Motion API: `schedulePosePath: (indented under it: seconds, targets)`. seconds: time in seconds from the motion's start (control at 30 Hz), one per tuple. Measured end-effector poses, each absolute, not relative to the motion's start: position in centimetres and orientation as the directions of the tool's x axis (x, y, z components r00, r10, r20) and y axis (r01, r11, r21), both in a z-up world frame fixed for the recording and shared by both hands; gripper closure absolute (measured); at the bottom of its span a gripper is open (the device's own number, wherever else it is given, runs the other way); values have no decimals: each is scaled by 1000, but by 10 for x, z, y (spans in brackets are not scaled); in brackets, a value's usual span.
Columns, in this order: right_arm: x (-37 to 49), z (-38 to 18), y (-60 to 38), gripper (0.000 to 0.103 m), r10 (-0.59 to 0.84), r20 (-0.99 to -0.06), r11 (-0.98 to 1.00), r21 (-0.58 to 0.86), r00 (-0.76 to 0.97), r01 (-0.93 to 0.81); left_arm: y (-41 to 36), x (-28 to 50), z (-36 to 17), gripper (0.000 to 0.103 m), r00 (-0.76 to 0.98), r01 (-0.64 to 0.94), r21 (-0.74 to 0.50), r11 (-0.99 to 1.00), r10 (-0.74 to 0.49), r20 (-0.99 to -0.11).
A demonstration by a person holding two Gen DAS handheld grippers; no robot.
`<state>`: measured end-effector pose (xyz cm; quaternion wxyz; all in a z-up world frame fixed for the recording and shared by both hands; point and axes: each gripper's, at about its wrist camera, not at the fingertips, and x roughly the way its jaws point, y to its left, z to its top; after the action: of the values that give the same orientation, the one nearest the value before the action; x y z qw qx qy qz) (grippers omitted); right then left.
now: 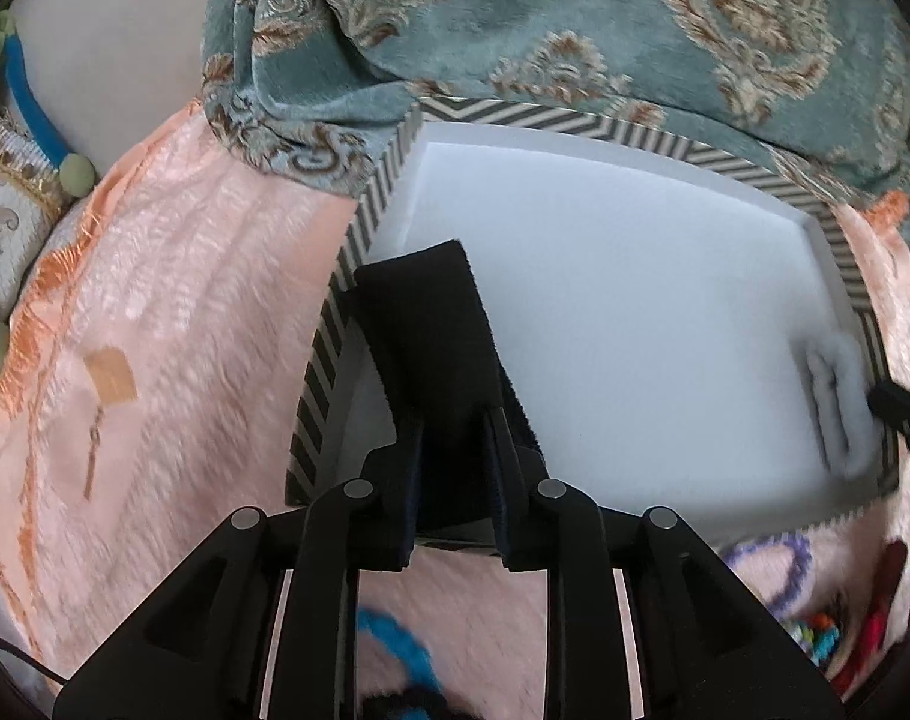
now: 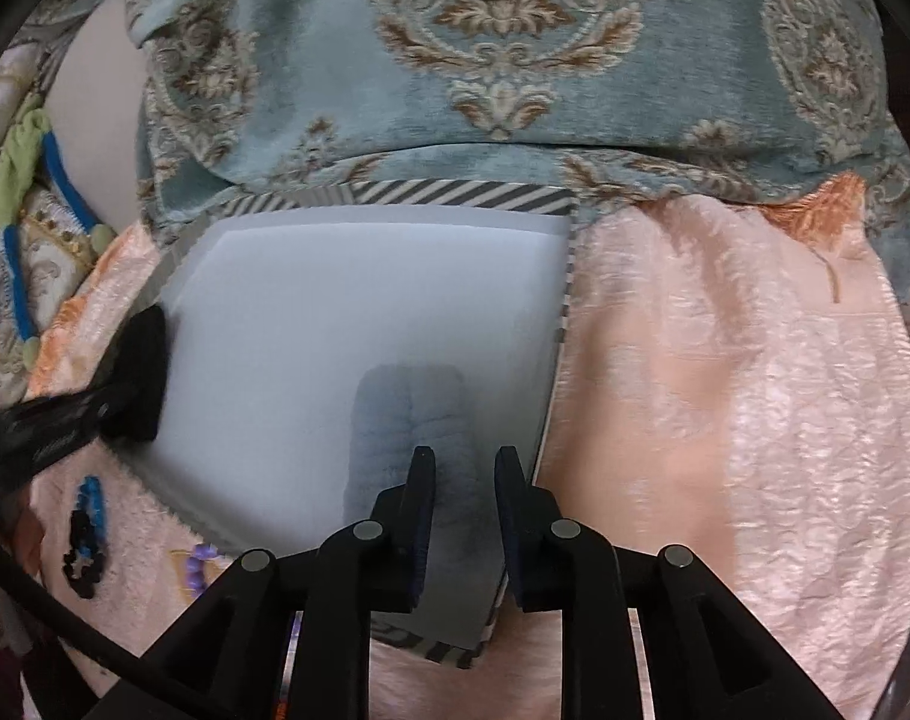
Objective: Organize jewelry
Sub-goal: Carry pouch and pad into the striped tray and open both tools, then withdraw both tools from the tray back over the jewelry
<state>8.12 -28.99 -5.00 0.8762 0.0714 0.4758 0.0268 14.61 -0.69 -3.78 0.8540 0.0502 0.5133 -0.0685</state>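
Box: a striped box (image 1: 323, 396) with a white foam lining (image 1: 605, 312) is seen lying open on the pink cloth (image 1: 173, 312), its far edge just under the teal patterned fabric (image 1: 575, 18)
Left gripper: the left gripper (image 1: 452, 480) is held over the near left corner of the box, and its jaws are closed on a black pad (image 1: 425, 324)
Black pad: its long axis is seen running away from the left wrist camera, its free end pointed into the box and tilted a little leftward; whether it rests on the foam cannot be told
Right gripper: the right gripper (image 2: 464, 516) is seen at the near right edge of the box, jaws narrowly parted; a grey fuzzy pad (image 2: 407, 414) lies between and beyond the fingers, but whether it is gripped cannot be told
Grey pad: it lies on the foam against the right wall, its long axis lined up with that wall and pointed at the far side
Jewelry: a blue and black bead strand (image 2: 86, 534) and a purple bead strand (image 2: 197, 564) are seen on the cloth outside the near edge of the box; more coloured beads (image 1: 815, 636) lie near the right corner
Progress: judged early; the box is being fitted out with pads, and no jewelry is seen inside it
Left to do: the pads are to be settled, then the strands are to be laid in
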Motion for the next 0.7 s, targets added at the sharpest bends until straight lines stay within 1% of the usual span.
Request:
schedulePosePath:
  seconds: [0.03, 0.07, 0.1, 0.13, 0.17, 0.2, 0.23, 0.33, 0.37, 0.43, 0.47, 0.5, 0.7]
  targets:
    - [81, -49, -293, 83, 108, -833, 988, 150, 543, 35, -8, 141, -36, 83, 462, 170, 7, 986, -73, -884]
    - [80, -47, -295, 81, 106, -833, 987, 154, 542, 44, -9, 137, -35, 80, 460, 168, 1, 986, -78, -884]
    - [78, -44, -295, 75, 109, -832, 986, 161, 544, 47, -10, 131, -32, 76, 460, 167, -8, 986, -85, -884]
    - [75, -40, -294, 65, 116, -827, 985, 168, 550, 46, -10, 127, -30, 66, 462, 164, -15, 986, -90, -882]
    - [71, -35, -291, 60, 118, -819, 985, 169, 562, 40, -10, 125, -28, 59, 467, 161, -17, 987, -91, -880]
    - [67, -30, -287, 53, 115, -810, 986, 164, 575, 34, -9, 121, -25, 58, 478, 152, -21, 988, -92, -873]
    - [62, -24, -282, 50, 113, -800, 987, 156, 589, 24, -8, 117, -21, 57, 487, 145, -24, 989, -93, -868]
    - [47, -10, -271, 50, 133, -777, 986, 164, 616, -6, -3, 106, -9, 56, 516, 126, -37, 991, -98, -851]
    - [39, -4, -267, 48, 147, -767, 984, 177, 625, -14, -1, 102, -6, 56, 525, 123, -39, 992, -98, -845]
    - [28, 3, -260, 38, 163, -751, 981, 192, 640, -25, 1, 92, 5, 54, 552, 117, -36, 992, -95, -828]
    - [21, 7, -255, 36, 167, -740, 981, 194, 651, -31, 2, 87, 9, 53, 562, 115, -36, 993, -95, -821]
    - [16, 11, -251, 34, 168, -732, 981, 192, 660, -37, 3, 80, 13, 53, 576, 113, -36, 993, -95, -812]
    - [-17, 28, -232, 34, 178, -704, 982, 177, 687, -72, 7, 46, 35, 52, 626, 109, -35, 993, -96, -774]
